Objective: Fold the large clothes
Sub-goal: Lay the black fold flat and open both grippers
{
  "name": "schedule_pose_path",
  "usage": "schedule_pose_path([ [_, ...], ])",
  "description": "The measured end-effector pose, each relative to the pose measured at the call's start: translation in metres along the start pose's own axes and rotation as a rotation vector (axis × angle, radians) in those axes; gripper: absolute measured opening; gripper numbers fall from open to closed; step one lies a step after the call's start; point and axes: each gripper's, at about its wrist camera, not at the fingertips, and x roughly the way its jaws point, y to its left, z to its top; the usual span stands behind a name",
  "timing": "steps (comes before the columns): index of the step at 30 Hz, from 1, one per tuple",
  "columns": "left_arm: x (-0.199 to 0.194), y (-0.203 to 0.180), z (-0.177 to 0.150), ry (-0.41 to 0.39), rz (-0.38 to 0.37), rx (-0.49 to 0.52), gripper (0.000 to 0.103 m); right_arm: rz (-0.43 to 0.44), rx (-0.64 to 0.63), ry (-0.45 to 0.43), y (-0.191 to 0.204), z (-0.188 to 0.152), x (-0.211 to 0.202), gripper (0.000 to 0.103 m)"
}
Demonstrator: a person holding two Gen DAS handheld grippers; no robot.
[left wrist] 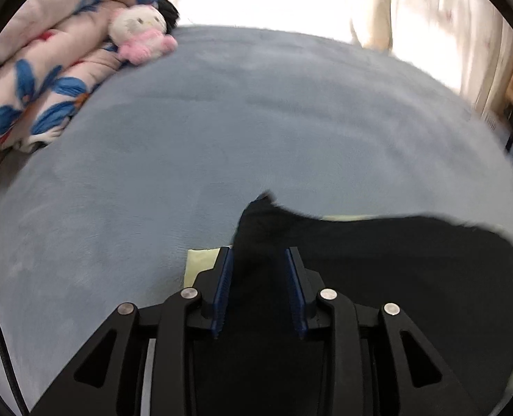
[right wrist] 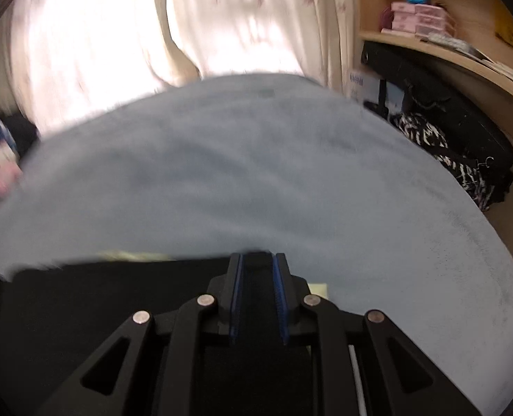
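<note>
Right now the black garment (left wrist: 377,260) lies on the blue-grey bed cover (left wrist: 222,138), near the cover's front edge, spread sideways w/ its top edge roughly straight. A sliver of pale yellow-green fabric (left wrist: 201,260) peeks out from under it at both ends.

Left gripper (left wrist: 259,254): jaws parted, blue pads standing apart. A raised corner of the garment pokes up between them, but the pads don't look pressed on it, so released, not clamping.

Right gripper (right wrist: 257,260): jaws also parted, narrower gap, sitting at the garment's top edge toward its right end. Black cloth shows between the pads; view is blurred, can't tell for sure whether they touch it, looks let go.

Far left corner of the bed: a folded floral blanket (left wrist: 45,69) w/ a white-and-pink plush toy (left wrist: 140,31) resting against it. Cream curtains (right wrist: 222,17) hang beyond the far edge. Off the right side, a wooden shelf (right wrist: 447,52) w/ pink boxes (right wrist: 419,19), dark bags beneath.
</note>
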Motion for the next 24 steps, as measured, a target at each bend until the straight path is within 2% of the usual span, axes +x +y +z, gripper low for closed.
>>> schedule_pose_path([
  [1,-0.019,-0.005,-0.004,-0.038,-0.024,-0.007,0.047,0.046,-0.002,0.007,0.01,-0.002,-0.013,0.038],
  [2,-0.035,-0.011,-0.011,-0.07,-0.043,-0.008,0.063,0.068,-0.013,0.016,0.02,-0.004,-0.02,0.04],
  [3,-0.048,-0.018,-0.019,-0.099,-0.064,-0.005,0.067,0.091,-0.035,0.029,0.032,-0.009,-0.027,0.04],
  [6,-0.073,-0.048,-0.052,-0.132,-0.149,0.019,0.069,0.197,-0.129,0.075,0.083,-0.039,-0.045,0.04],
  [9,-0.072,-0.074,-0.084,-0.117,-0.163,0.026,0.069,0.303,-0.182,0.114,0.125,-0.079,-0.051,0.04],
  [11,-0.06,-0.083,-0.102,-0.078,-0.149,0.027,0.069,0.294,-0.228,0.144,0.141,-0.102,-0.043,0.04],
  [13,-0.041,-0.085,-0.12,-0.012,-0.097,0.021,0.069,0.234,-0.267,0.213,0.145,-0.129,-0.025,0.04],
  [15,-0.021,-0.07,-0.131,0.031,-0.04,0.007,0.069,0.21,-0.27,0.233,0.129,-0.141,-0.013,0.035],
  [16,-0.019,-0.061,-0.132,0.014,-0.008,0.003,0.069,0.224,-0.266,0.219,0.12,-0.141,-0.014,0.022],
  [17,-0.019,-0.05,-0.133,-0.001,0.037,-0.001,0.069,0.186,-0.26,0.2,0.106,-0.139,-0.016,0.018],
  [19,-0.017,-0.028,-0.13,-0.006,0.099,-0.011,0.069,0.1,-0.236,0.178,0.078,-0.134,-0.019,0.018],
  [20,-0.017,-0.016,-0.13,-0.004,0.107,-0.022,0.069,0.037,-0.208,0.171,0.058,-0.13,-0.018,0.018],
  [22,-0.014,-0.001,-0.131,0.004,0.141,-0.033,0.069,-0.151,-0.149,0.194,0.017,-0.127,-0.007,0.022],
  [23,-0.013,0.008,-0.132,0.012,0.164,-0.046,0.073,-0.167,-0.084,0.221,-0.011,-0.129,-0.001,0.022],
  [24,-0.012,0.018,-0.135,0.021,0.148,-0.079,0.076,-0.085,0.005,0.229,-0.036,-0.131,0.001,0.018],
])
